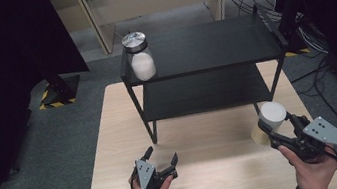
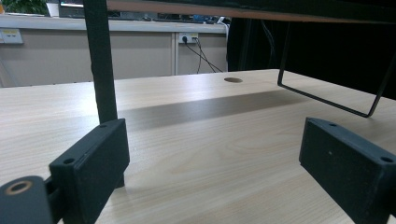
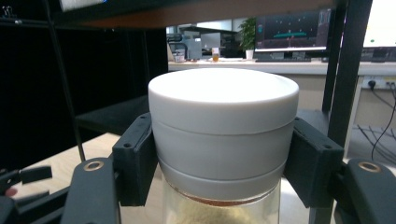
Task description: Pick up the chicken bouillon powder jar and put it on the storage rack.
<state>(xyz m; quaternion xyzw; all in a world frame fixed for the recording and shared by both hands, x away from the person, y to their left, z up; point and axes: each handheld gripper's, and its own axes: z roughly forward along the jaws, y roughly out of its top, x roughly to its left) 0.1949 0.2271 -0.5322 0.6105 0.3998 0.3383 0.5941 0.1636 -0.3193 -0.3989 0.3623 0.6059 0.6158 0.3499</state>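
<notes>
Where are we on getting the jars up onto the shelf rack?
Looks done: one jar with a silver lid stands on the top shelf of the black rack, at its left end. In hand: the right gripper is shut on the white-lidded jar, held by its lid near the rack's right front leg. The left gripper is open over the table. Left, probably: placing this jar on a shelf.

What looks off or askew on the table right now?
Nothing stands out. The right gripper grips the white-lidded jar squarely by its lid; the silver-lidded jar stands upright on the shelf.
</notes>
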